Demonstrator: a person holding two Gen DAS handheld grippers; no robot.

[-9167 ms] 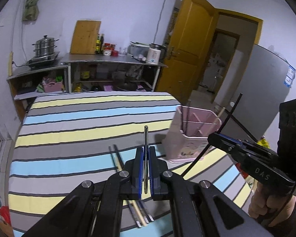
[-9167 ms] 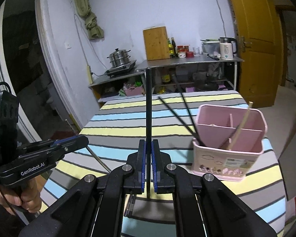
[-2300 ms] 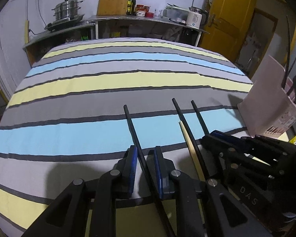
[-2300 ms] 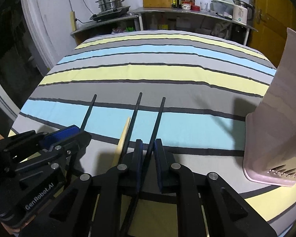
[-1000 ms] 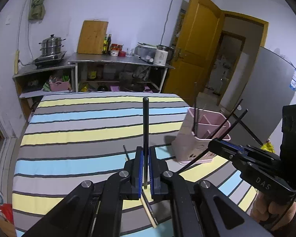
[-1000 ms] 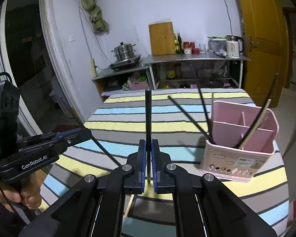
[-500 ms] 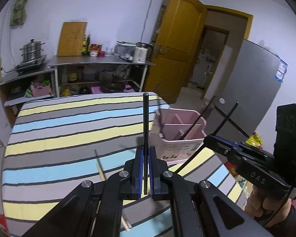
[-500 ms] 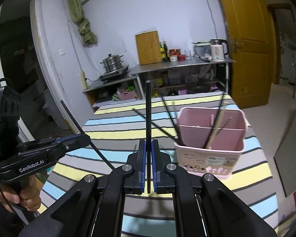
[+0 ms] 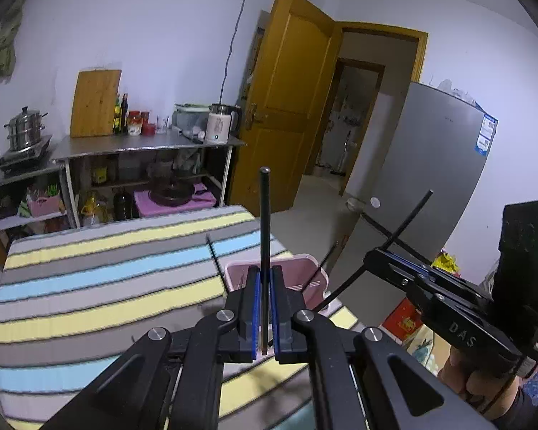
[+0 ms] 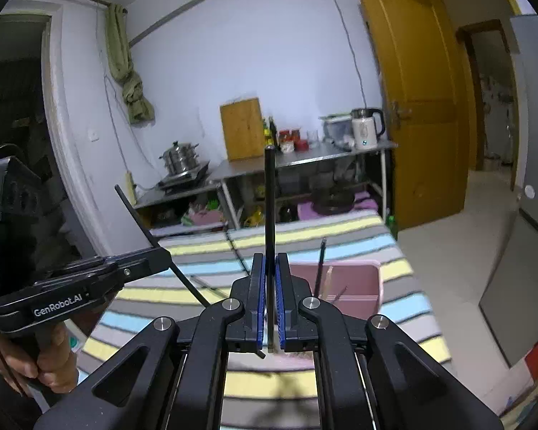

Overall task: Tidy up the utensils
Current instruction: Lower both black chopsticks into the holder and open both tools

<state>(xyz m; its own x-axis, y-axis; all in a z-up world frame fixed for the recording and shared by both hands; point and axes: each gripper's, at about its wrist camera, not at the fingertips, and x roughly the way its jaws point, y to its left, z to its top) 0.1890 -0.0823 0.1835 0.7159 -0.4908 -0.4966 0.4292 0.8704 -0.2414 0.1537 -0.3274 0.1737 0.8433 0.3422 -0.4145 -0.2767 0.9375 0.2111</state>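
Left tool (image 9: 264,317): nearest item at 6 o'clock in the left wrist view; its blue-lined fingers (image 9: 255,308) are clenched on a black chopstick (image 9: 264,236), which stands upright out of the grip toward 12 o'clock. The same tool appears at 9 o'clock in the right wrist view, held in the left hand (image 10: 50,358), its chopstick slanting up toward 11 o'clock.

Right tool (image 10: 269,308): nearest item at 6 o'clock in the right wrist view; its fingers (image 10: 279,304) are pressed closed on a second black chopstick (image 10: 269,208), also upright. In the left wrist view it enters from 3 o'clock, gripped by the right hand (image 9: 480,381), the chopstick crossing its tips on a slant.

Pink utensil holder (image 9: 314,283): just beyond both tools, standing on the striped desk (image 9: 89,286) near its right edge. In the right wrist view a black chopstick (image 10: 320,265) and a pale wooden stick (image 10: 328,281) lean inside it. Other dark sticks project past its rim in the left wrist view.

Far ground, 10 to 12 o'clock: steel shelf unit (image 9: 143,145) carrying a wooden cutting board (image 9: 95,102), a white kettle (image 9: 218,127) and a steamer pot (image 9: 25,132). At 1 o'clock, a yellow door (image 9: 287,107) standing open; at 2 o'clock, a grey refrigerator (image 9: 430,179).
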